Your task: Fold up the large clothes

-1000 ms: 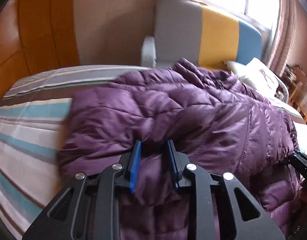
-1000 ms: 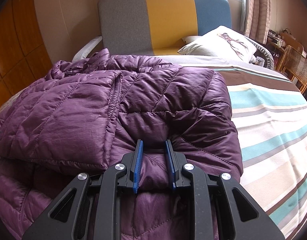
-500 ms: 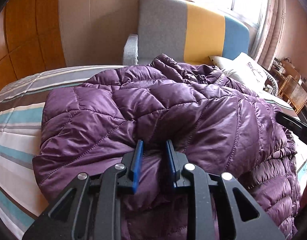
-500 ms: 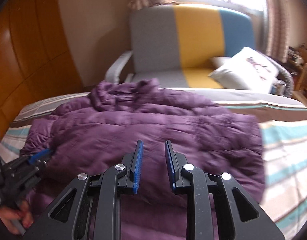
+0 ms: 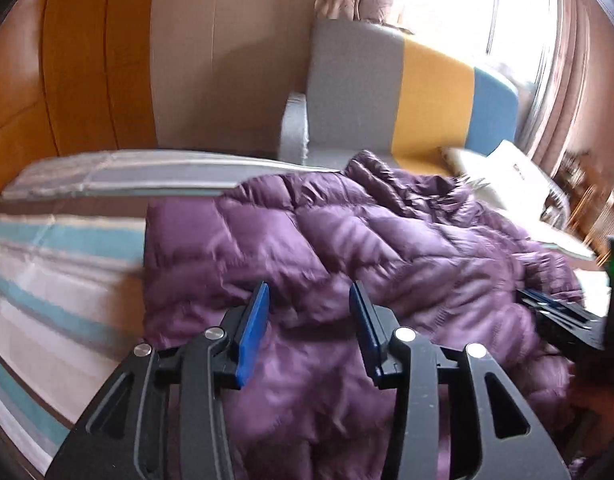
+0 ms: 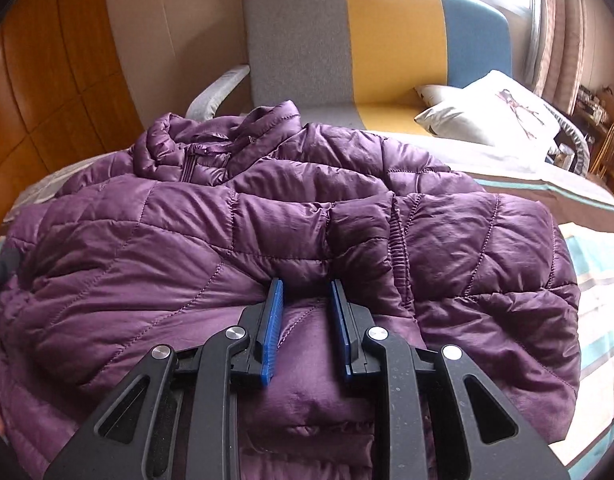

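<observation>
- Armchair (image 6: 347,40) and pillow (image 6: 487,116) sit behind the striped bed (image 5: 59,280).
- My left gripper (image 5: 309,320) is spread over the purple down jacket (image 6: 267,220).
- My right gripper (image 6: 305,316) is part-open, a jacket fold between its jaws.

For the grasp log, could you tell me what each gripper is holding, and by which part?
Nothing is clearly held. The left gripper stands open over the purple jacket; the right gripper straddles a fold near its hem, clamping uncertain.
</observation>
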A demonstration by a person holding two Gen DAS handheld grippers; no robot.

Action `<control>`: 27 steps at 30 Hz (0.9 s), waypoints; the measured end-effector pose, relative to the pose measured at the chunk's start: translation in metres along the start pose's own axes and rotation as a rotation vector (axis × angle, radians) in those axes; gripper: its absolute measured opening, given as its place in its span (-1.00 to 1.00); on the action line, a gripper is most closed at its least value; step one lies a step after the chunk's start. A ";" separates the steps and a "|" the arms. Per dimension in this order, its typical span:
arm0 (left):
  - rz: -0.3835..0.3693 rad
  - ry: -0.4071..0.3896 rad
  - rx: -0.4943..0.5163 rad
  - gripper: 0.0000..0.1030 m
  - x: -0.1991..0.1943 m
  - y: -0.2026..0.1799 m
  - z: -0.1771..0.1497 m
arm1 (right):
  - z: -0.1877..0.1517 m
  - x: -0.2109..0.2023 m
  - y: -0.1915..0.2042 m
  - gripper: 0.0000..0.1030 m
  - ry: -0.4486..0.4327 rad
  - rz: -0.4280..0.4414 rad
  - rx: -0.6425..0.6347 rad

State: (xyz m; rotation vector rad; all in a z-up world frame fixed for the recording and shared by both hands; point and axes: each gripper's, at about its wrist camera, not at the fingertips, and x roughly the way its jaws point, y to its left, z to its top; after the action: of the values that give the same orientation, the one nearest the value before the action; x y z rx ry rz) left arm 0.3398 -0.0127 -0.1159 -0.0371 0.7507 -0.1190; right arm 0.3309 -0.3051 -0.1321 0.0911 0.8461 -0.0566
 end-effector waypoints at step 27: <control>0.057 0.091 0.090 0.40 0.006 0.000 -0.022 | -0.009 -0.029 0.013 -0.55 -0.017 -0.079 -0.038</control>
State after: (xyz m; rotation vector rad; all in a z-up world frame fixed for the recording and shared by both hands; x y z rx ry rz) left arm 0.3285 -0.0130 -0.1361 0.0756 0.8358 -0.1007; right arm 0.3062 -0.2904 -0.1158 0.0219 0.8333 -0.1150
